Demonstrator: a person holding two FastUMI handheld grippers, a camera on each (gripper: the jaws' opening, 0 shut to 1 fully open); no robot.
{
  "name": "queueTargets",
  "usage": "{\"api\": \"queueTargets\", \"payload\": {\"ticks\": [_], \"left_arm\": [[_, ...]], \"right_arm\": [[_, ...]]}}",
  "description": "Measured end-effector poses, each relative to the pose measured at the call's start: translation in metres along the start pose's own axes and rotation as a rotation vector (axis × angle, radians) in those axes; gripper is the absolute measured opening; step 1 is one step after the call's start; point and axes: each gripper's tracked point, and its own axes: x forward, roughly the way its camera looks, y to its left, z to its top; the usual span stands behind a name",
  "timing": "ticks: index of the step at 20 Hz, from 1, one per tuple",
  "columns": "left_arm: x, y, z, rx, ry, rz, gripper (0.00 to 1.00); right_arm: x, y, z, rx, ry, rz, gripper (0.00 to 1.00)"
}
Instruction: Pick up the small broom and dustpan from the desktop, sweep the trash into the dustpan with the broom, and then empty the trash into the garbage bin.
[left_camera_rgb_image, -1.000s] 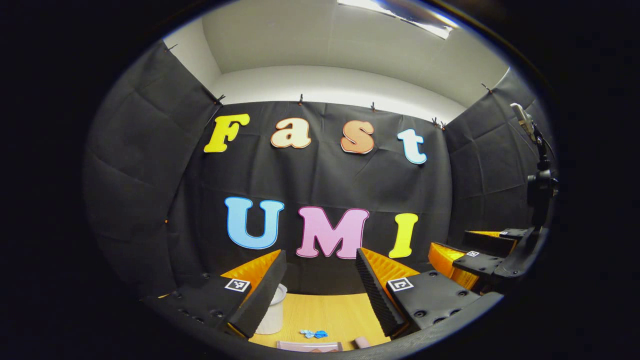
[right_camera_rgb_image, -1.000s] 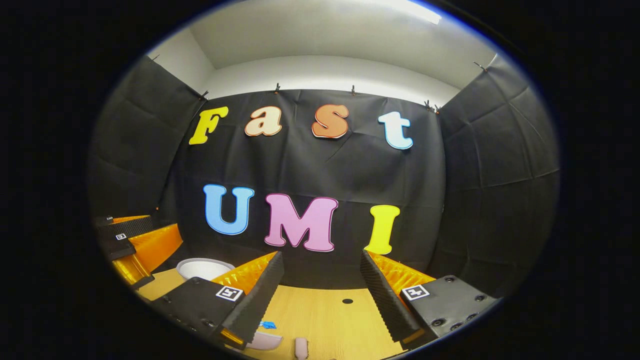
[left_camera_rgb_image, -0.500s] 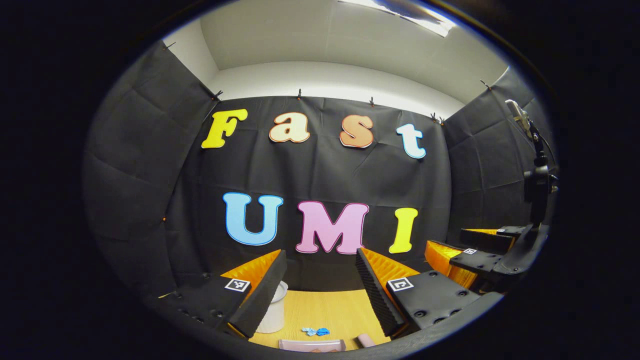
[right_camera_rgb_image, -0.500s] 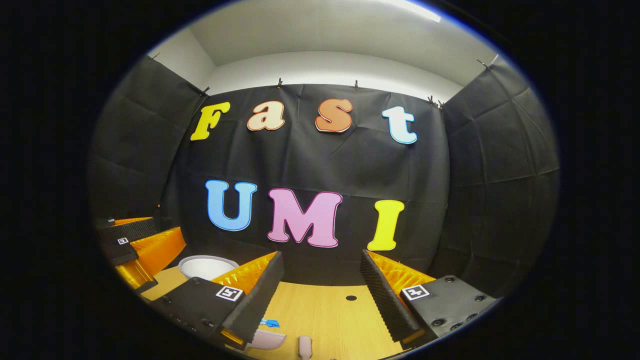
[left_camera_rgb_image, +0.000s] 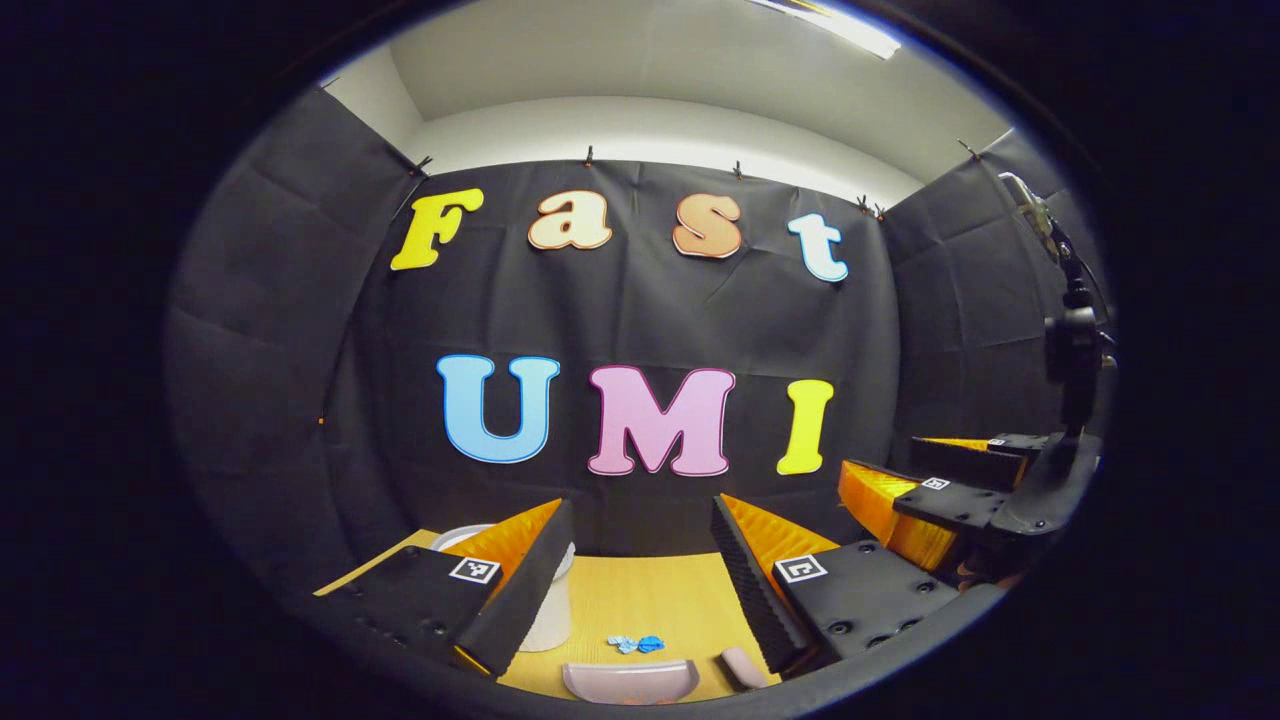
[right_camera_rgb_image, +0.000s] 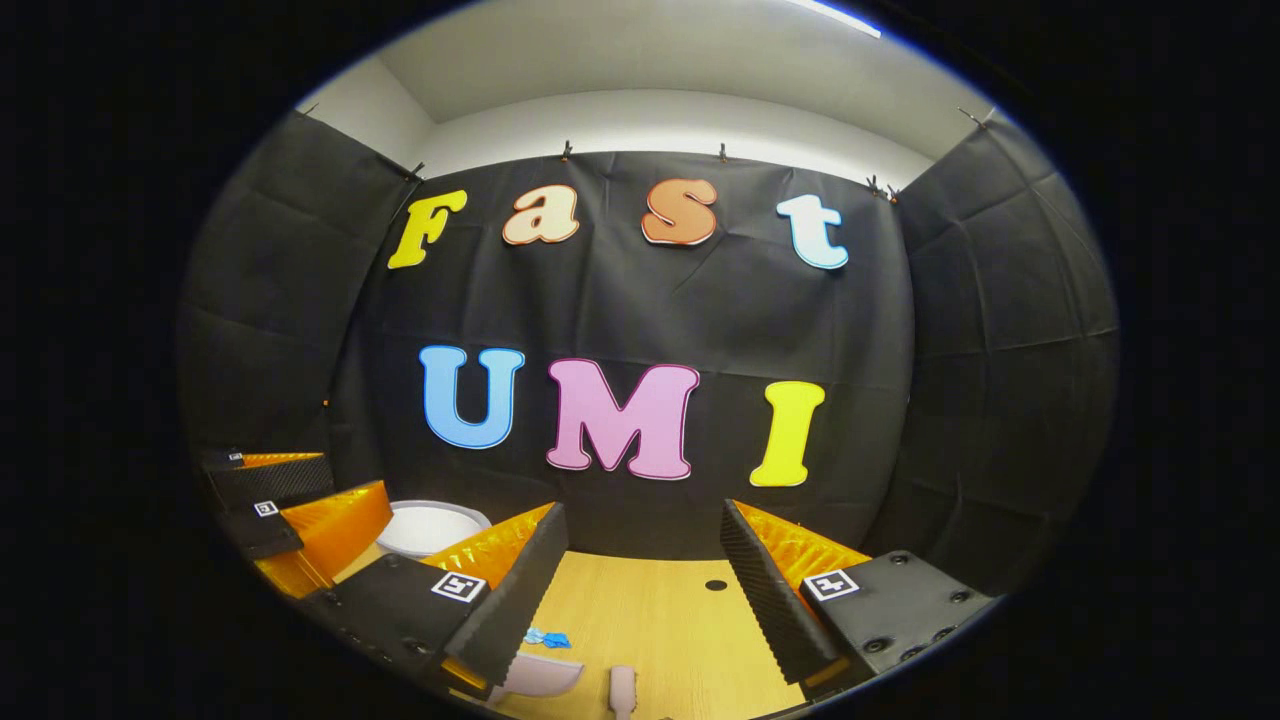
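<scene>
Plastic-looking pale pink dustpan (left_camera_rgb_image: 628, 681) on the wooden tabletop (left_camera_rgb_image: 650, 605) seems light and stiff; grab its handle. Both tools, left tool (left_camera_rgb_image: 640, 590) and right tool (right_camera_rgb_image: 640, 590), gape wide, empty.

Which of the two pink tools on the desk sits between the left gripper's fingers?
The wide, curved dustpan, centred low between the left gripper fingers. The narrower broom handle lies off to its right, near the right finger.
</scene>
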Motion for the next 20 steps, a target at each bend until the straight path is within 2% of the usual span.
{"api": "queueTargets", "payload": {"ticks": [2, 3, 6, 7, 8, 10, 11, 15, 18, 20], "left_arm": [[0.007, -0.006, -0.02, -0.005, 0.059, 0.008, 0.82], [0.011, -0.009, -0.029, -0.01, 0.095, 0.01, 0.82], [0.023, -0.01, -0.057, -0.005, 0.196, 0.051, 0.82], [0.027, -0.01, -0.067, -0.002, 0.226, 0.059, 0.82], [0.03, -0.01, -0.08, 0.001, 0.265, 0.069, 0.82], [0.031, -0.007, -0.114, -0.003, 0.382, 0.089, 0.82], [0.032, -0.008, -0.131, -0.018, 0.444, 0.086, 0.8], [0.018, -0.02, -0.197, -0.109, 0.733, 0.05, 0.83], [0.001, -0.011, -0.245, -0.052, 0.927, 0.072, 0.84], [-0.013, -0.003, -0.269, -0.056, 1.06, 0.092, 0.84]], "right_arm": [[0.006, 0.003, -0.012, 0.019, 0.022, 0.029, 0.99], [0.01, 0.002, -0.019, 0.023, 0.028, 0.04, 0.96], [0.027, 0.001, -0.042, 0.033, 0.079, 0.055, 0.96], [0.033, 0.0, -0.052, 0.044, 0.1, 0.055, 0.99], [0.037, -0.002, -0.066, 0.058, 0.135, 0.055, 0.96], [0.042, 0.002, -0.1, 0.088, 0.223, 0.07, 0.99], [0.048, 0.0, -0.117, 0.093, 0.271, 0.065, 0.99], [0.049, 0.007, -0.196, 0.148, 0.511, 0.073, 0.99], [0.041, 0.013, -0.267, 0.147, 0.739, 0.096, 0.99], [0.022, 0.02, -0.308, 0.138, 0.893, 0.155, 0.99]]}}
